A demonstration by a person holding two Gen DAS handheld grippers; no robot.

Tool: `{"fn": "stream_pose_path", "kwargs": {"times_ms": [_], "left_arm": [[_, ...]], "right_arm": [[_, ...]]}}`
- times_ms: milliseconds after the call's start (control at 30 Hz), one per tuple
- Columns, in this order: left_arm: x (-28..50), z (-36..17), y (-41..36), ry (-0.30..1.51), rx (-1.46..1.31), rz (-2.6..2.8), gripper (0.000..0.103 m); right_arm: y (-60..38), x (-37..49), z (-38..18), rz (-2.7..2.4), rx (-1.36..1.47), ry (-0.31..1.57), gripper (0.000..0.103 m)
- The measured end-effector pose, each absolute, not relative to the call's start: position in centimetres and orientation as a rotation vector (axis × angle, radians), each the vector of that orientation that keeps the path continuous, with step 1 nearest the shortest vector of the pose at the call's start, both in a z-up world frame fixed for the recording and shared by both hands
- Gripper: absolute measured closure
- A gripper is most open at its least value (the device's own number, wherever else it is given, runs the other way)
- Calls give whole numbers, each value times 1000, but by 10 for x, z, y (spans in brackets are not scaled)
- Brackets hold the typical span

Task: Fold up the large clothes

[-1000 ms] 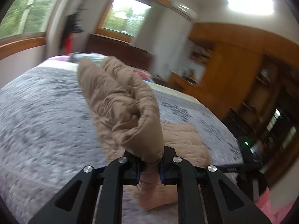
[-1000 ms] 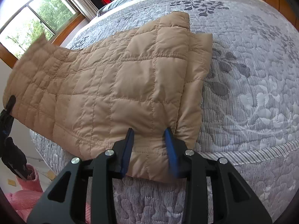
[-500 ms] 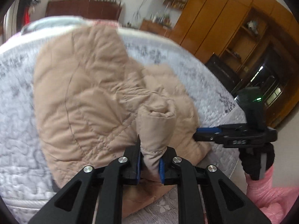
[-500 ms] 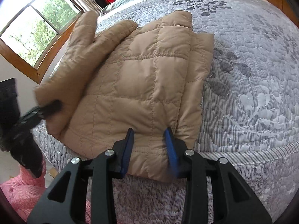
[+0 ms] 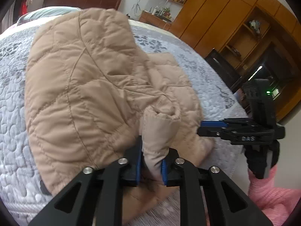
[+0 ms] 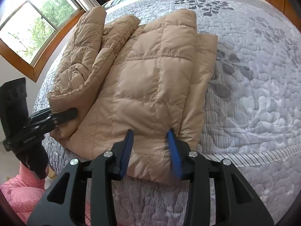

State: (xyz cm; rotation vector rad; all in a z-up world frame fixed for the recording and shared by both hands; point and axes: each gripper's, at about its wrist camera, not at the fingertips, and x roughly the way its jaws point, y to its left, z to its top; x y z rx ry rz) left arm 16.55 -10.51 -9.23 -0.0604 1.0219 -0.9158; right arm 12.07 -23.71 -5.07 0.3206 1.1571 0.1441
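Both grippers at the near edge of a tan quilted jacket on the bed

The left gripper tilts down towards the bed, a fold of sleeve cuff between its blue pads, its jaws having just been opening yet still touching the cloth; the right gripper points steeply down, straddling the jacket's hem with its jaws just widened and the hem bulging between them, whether pressed I cannot tell; the jacket lies folded on the grey patterned bedspread, one sleeve laid over its left part; a pink sleeve shows behind the left gripper.
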Motion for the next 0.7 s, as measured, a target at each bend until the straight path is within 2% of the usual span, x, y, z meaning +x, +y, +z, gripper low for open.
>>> {"fn": "stream_pose_path", "kwargs": {"times_ms": [100, 133, 233, 467, 700], "left_arm": [[161, -77, -85, 1054, -147, -957, 69], [160, -72, -78, 1055, -172, -967, 67], [157, -51, -52, 1016, -226, -961, 65], [196, -36, -17, 947, -138, -598, 65], [218, -57, -33, 990, -99, -518, 65]], "right_arm": [[-235, 120, -31, 113, 269, 1116, 53], [-233, 120, -25, 110, 260, 1104, 52], [-228, 125, -5, 133, 256, 1069, 49], [-209, 164, 18, 241, 292, 1063, 28], [-183, 211, -3, 300, 385, 1205, 23]]}}
